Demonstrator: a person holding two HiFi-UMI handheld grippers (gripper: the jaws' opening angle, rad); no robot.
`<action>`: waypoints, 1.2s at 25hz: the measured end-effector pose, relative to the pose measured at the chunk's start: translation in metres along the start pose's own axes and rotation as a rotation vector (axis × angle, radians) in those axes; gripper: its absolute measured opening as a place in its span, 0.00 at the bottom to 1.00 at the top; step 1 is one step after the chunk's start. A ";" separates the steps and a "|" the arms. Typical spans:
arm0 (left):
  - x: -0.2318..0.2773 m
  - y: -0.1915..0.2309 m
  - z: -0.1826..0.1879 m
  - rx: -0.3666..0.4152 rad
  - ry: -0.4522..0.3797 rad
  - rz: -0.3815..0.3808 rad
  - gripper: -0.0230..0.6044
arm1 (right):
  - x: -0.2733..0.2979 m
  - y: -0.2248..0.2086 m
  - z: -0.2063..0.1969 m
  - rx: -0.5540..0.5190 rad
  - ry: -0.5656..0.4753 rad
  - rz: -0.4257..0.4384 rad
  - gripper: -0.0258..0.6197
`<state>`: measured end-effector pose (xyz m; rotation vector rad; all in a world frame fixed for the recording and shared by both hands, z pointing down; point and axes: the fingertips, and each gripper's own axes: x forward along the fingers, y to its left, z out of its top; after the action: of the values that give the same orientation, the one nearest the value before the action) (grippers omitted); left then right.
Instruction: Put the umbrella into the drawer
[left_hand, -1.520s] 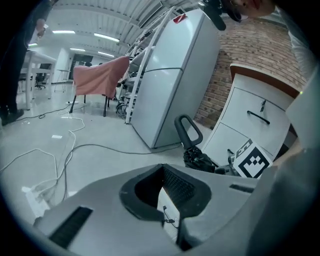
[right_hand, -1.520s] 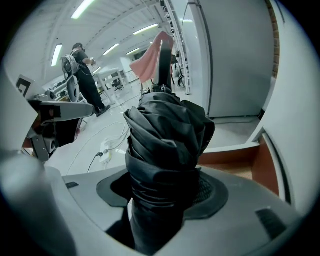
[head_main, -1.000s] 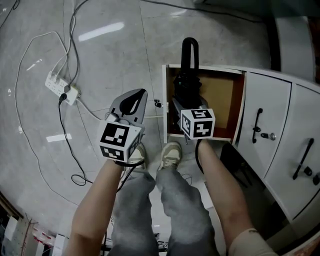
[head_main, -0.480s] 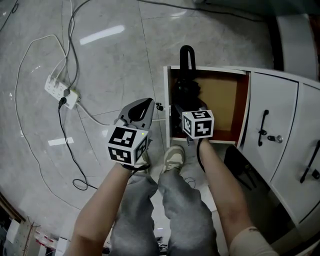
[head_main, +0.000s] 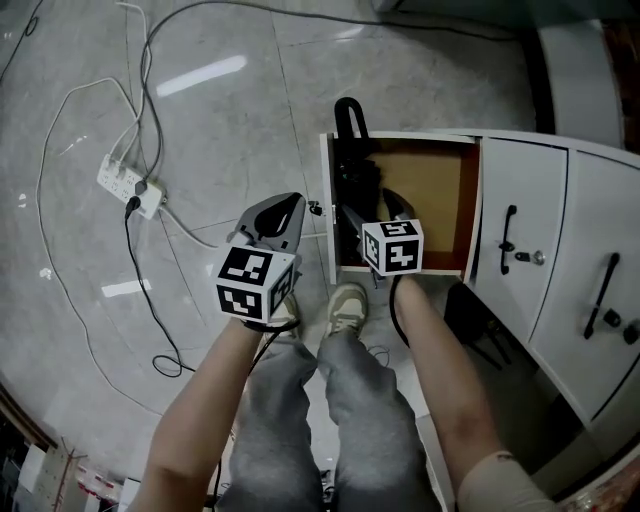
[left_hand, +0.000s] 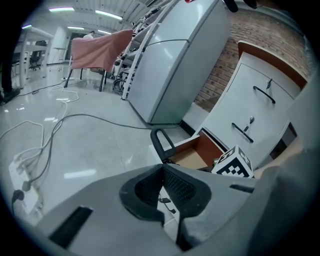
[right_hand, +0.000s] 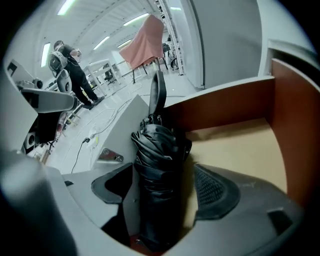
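The folded black umbrella (head_main: 356, 178) lies along the left side of the open wooden drawer (head_main: 432, 192), and its curved handle (head_main: 347, 113) sticks out over the far rim. My right gripper (head_main: 352, 216) reaches down into the drawer; its jaws are opening, with the umbrella (right_hand: 159, 150) between them and a gap at the right pad (right_hand: 212, 186). To the left of the drawer, my left gripper (head_main: 288, 208) hangs over the floor, shut and holding nothing. The left gripper view shows its closed tips (left_hand: 163, 168), the handle (left_hand: 160, 144) and the drawer (left_hand: 192, 156) beyond.
White cabinet doors (head_main: 524, 235) with black handles stand right of the drawer. A power strip (head_main: 127, 181) and cables lie on the tiled floor at left. The person's shoes (head_main: 345, 305) are just in front of the drawer. A grey fridge (left_hand: 172, 60) stands behind.
The umbrella has sunk lower into the drawer, with less of its handle above the rim. The right jaws have spread away from it. The left gripper has drifted a little toward the drawer.
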<state>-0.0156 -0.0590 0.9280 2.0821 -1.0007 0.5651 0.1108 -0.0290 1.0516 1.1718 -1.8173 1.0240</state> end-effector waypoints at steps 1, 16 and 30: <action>-0.005 -0.002 0.007 0.000 -0.004 0.003 0.05 | -0.008 0.000 0.004 0.010 -0.001 -0.011 0.59; -0.125 -0.048 0.140 0.047 -0.069 0.045 0.05 | -0.191 0.065 0.138 -0.088 -0.147 -0.022 0.28; -0.286 -0.163 0.290 0.268 -0.220 0.050 0.05 | -0.422 0.116 0.273 -0.072 -0.374 -0.059 0.05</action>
<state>-0.0367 -0.0823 0.4906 2.4026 -1.1566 0.5264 0.0936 -0.0934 0.5402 1.4358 -2.0707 0.7339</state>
